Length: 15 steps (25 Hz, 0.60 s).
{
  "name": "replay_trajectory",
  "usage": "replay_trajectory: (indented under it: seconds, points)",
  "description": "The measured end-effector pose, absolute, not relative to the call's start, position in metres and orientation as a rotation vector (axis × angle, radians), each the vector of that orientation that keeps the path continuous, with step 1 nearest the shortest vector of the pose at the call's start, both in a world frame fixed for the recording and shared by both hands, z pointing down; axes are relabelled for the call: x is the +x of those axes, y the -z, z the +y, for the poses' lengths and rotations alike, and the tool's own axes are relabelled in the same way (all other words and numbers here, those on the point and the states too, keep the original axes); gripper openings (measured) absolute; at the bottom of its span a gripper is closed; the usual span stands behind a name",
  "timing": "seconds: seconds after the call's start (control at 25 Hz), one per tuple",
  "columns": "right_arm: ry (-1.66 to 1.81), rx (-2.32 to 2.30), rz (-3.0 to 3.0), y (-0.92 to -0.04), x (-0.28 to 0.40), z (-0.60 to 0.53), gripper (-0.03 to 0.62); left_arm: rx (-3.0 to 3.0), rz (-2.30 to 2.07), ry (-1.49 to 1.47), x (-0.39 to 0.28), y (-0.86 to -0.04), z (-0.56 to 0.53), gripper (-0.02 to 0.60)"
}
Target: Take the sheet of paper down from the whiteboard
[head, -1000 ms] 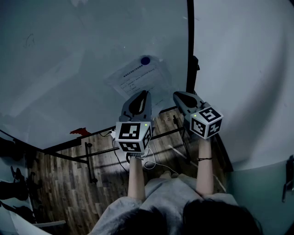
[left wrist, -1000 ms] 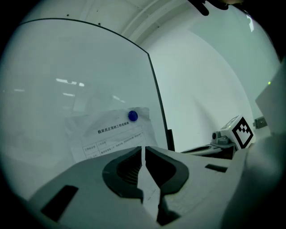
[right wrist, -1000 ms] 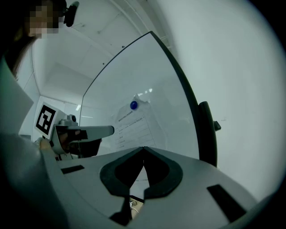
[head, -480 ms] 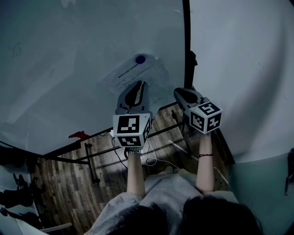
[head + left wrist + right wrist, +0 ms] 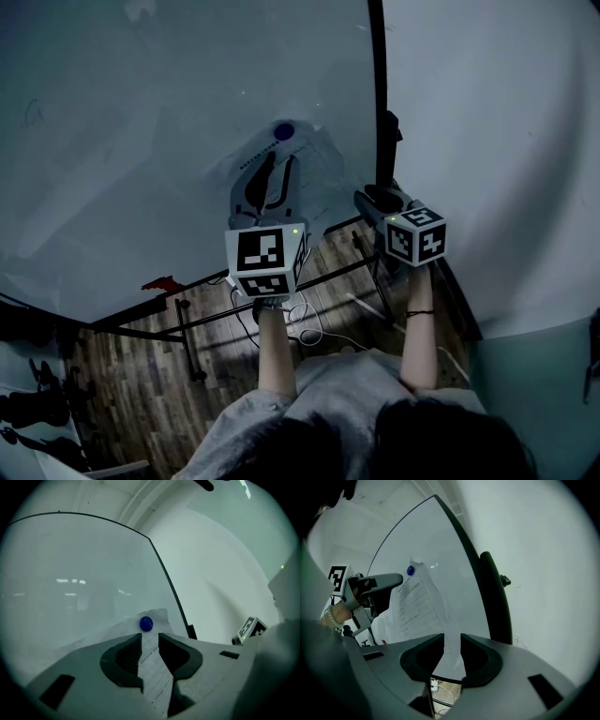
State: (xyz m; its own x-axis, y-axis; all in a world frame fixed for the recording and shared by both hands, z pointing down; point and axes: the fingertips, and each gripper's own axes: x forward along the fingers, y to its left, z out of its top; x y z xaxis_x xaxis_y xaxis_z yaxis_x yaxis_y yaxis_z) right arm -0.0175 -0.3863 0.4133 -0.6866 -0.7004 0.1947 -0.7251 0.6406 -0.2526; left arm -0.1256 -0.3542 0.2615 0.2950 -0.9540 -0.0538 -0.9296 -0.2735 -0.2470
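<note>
Dim wooden flooring [image 5: 141, 375] is showing under the whiteboard [image 5: 141, 141]. Both grippers' fingers are just spreading, released: the right gripper [image 5: 451, 639] by the whiteboard's lower right edge, the left gripper [image 5: 150, 637] framing, perhaps brushing, the sheet of paper [image 5: 319, 173] hanging on the whiteboard beneath a blue magnet [image 5: 283, 131].

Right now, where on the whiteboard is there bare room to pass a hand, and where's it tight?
Free: the whiteboard left of the sheet of paper, and the strip above the blue magnet. Tight: the narrow band between the sheet and the black frame edge on the right.
</note>
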Motion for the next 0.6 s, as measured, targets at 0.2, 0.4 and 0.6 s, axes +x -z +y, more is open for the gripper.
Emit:
replay_trajectory:
  seconds: [0.2,0.4,0.6]
  points:
    - [-0.545,1.198,-2.777,-0.421,-0.018,-0.395,0.116,-2.270,1.745,0.161,-0.126,-0.253,-0.359,0.111]
    - [-0.577,1.166,-2.777,-0.428,-0.023,-0.402,0.142,-2.227,1.758,0.153,-0.125,-0.242,-0.362,0.121]
    - [-0.607,1.145,-2.788,-0.432,-0.027,-0.408,0.150,-2.175,1.761,0.201,-0.121,-0.238,-0.367,0.121]
